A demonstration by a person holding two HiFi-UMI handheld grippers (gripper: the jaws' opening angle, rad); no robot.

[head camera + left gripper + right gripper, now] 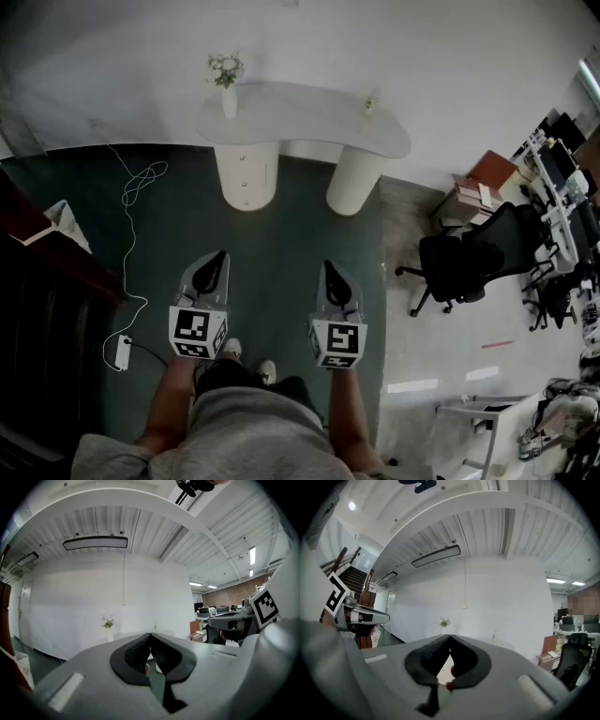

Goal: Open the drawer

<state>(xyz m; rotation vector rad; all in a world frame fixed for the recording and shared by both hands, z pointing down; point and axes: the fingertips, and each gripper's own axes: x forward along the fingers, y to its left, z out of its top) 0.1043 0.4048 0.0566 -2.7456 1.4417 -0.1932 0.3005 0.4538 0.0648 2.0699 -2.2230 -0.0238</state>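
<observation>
White desk (309,117) stands at the far side of the teal floor in the head view, well apart from both grippers. The drawer (246,161) sits in the desk's left round pedestal (247,192), its front flush. The left gripper (220,255) and right gripper (330,268) are level, side by side, pointing toward the desk. In the left gripper view, the dark pads (133,656) meet at their tips with nothing between them. In the right gripper view, the jaws are likewise pressed together and empty.
</observation>
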